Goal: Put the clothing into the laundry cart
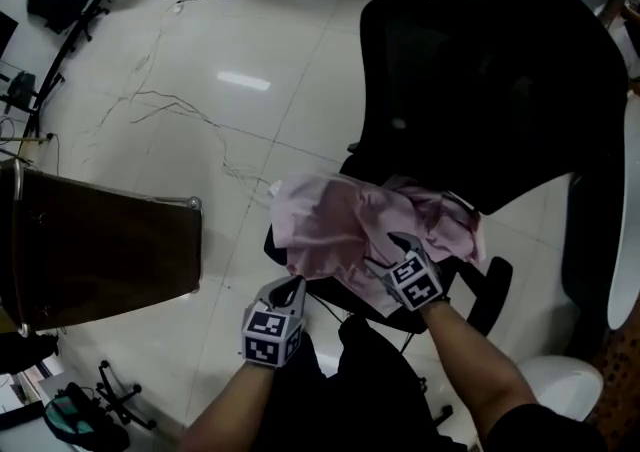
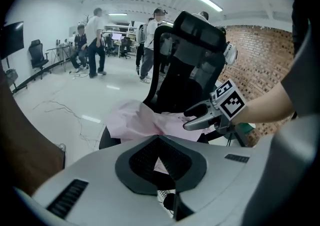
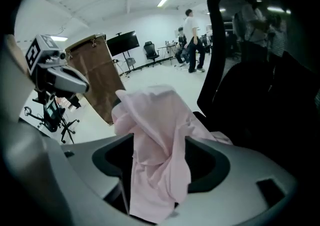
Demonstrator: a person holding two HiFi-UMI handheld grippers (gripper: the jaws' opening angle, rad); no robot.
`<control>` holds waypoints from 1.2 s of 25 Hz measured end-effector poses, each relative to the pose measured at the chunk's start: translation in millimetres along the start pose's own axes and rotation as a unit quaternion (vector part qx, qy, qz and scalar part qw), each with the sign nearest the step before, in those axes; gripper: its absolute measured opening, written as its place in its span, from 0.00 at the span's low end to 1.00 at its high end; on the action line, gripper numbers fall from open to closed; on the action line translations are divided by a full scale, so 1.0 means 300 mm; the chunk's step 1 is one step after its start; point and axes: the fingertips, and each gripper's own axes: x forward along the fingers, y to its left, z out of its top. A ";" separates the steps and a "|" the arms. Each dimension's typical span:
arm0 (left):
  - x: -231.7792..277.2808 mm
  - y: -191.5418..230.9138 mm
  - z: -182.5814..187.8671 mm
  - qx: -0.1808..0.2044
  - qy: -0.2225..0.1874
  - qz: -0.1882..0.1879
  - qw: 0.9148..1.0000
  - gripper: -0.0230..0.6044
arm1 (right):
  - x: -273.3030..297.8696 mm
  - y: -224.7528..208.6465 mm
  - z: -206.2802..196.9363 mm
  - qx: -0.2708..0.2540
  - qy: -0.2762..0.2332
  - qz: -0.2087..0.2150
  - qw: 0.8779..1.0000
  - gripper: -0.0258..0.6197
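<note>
A crumpled pale pink cotton garment [image 1: 350, 225] lies heaped on the seat of the black mesh-backed office chair [image 1: 500, 70], spilling over the seat's front edge. The brown fabric laundry cart with a metal rim [image 1: 100, 250] stands to the left of the chair, well apart from it across bare floor, and it holds none of the pink cloth that can be seen.

The right gripper [image 1: 388, 252] reaches down over the front of the chair seat into the heap. Its own view shows its jaws standing wide, with a bunched fold of the garment rising between them and dark space left on either side, so the pads do not press on the cloth. The left gripper [image 1: 290, 288] hovers just off the chair's front left corner, beside the hanging edge of the garment. Its jaws look drawn together at the tips with nothing pinched; only a sliver of pink shows through the gap behind them.

The step in hand appears to be the pick-up, with carrying yet to begin. The next move likely calls for the right jaws to close firmly on the fold between them. The left gripper may need to open and take the loose edge by the seat front. Otherwise the cloth could trail or snag on the chair when lifted leftward towards the cart.
</note>
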 end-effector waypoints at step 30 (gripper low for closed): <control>0.268 0.120 -0.151 -0.084 0.014 0.029 0.996 0.04 | 0.735 -0.165 -0.069 -0.163 0.109 0.026 0.980 0.85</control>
